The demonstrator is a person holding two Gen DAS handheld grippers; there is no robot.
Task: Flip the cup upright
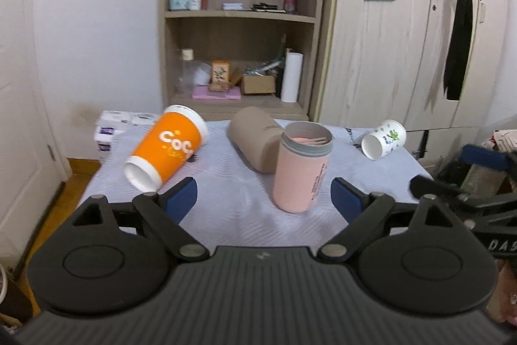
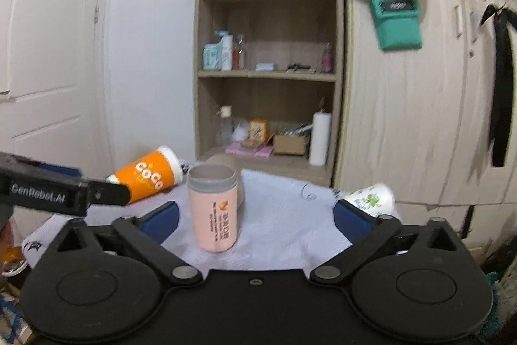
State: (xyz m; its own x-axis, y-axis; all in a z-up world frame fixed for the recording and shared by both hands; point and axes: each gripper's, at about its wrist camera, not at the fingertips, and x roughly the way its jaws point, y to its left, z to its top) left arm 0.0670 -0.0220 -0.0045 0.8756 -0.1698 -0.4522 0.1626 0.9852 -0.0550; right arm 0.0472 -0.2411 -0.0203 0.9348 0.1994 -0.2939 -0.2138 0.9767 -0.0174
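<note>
A pink cup (image 1: 302,167) stands upright on the white-clothed table (image 1: 232,202), also in the right wrist view (image 2: 215,209). An orange "CoCo" cup (image 1: 168,147) lies on its side at the left, seen again in the right wrist view (image 2: 147,177). A beige cup (image 1: 255,136) lies on its side behind the pink one. A small white paper cup with green print (image 1: 384,138) lies on its side at the right, also in the right wrist view (image 2: 370,198). My left gripper (image 1: 265,199) is open and empty before the pink cup. My right gripper (image 2: 255,217) is open and empty, the pink cup between its fingers' line of sight.
A wooden shelf unit (image 1: 239,18) with bottles, boxes and a paper roll stands behind the table. A pale wardrobe (image 1: 404,47) is at the right, a white door (image 2: 48,54) at the left. White packets (image 1: 110,125) lie at the table's far left corner.
</note>
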